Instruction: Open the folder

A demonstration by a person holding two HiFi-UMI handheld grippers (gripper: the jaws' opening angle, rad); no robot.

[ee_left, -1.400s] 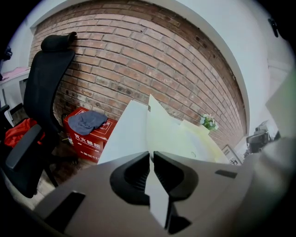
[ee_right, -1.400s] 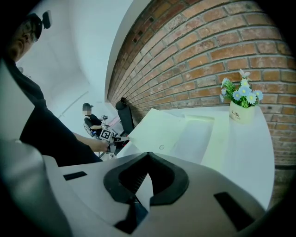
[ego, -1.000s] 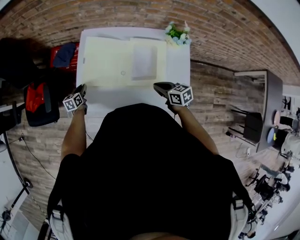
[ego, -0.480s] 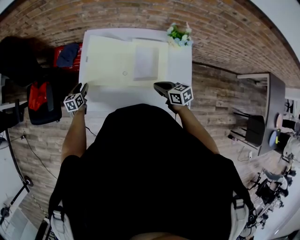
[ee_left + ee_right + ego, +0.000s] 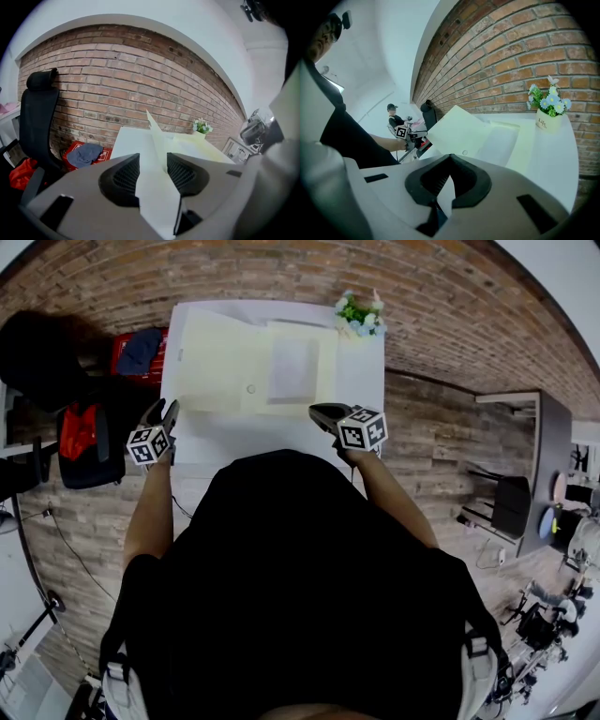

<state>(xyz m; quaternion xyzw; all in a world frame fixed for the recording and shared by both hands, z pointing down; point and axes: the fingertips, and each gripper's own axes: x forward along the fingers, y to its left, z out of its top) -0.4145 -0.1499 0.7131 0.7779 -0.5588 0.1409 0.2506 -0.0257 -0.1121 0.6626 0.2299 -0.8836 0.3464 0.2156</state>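
The raised cover (image 5: 157, 133) of the folder (image 5: 281, 371) stands straight ahead of the left tongs (image 5: 153, 161) (just opened, nothing between them), the nearer pair; the right tongs (image 5: 447, 159) are closed, empty.

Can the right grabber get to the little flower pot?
Probably yes. The flower pot stands at the far right corner, with only bare table between it and the right gripper; the folder lies off to the left. Its jaws are together, so they'd need opening first.
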